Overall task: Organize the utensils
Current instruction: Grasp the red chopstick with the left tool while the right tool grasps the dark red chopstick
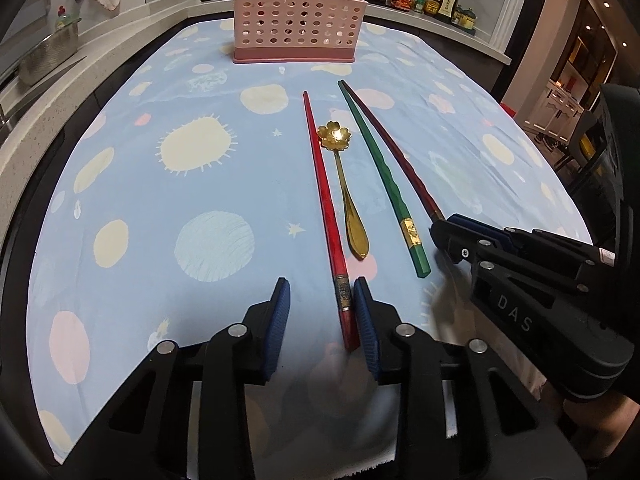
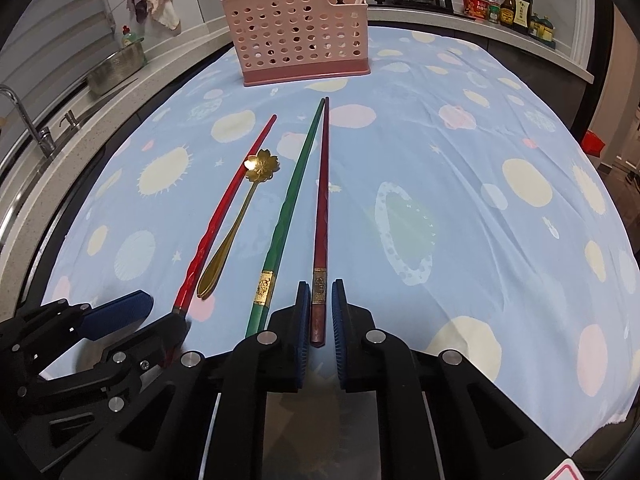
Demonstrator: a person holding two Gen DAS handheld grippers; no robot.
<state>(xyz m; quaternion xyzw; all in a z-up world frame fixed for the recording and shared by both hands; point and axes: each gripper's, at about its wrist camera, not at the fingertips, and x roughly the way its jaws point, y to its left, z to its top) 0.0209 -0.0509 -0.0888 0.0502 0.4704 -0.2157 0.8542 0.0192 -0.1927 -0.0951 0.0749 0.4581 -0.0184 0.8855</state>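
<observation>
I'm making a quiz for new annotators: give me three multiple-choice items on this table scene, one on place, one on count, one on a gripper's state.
1. Where is the gold flower spoon?
A. Inside the pink utensil holder
B. Between the red chopstick and the green chopstick
C. Right of the dark red chopstick

2. How many chopsticks lie on the tablecloth?
A. Two
B. Three
C. Five

3. The left gripper is:
A. Open around the red chopstick's end
B. Holding the spoon
C. Inside the holder

Answers: B, red chopstick on its left, green chopstick on its right; B, red, green and dark red chopstick; A, a wide gap shows between its fingers.
</observation>
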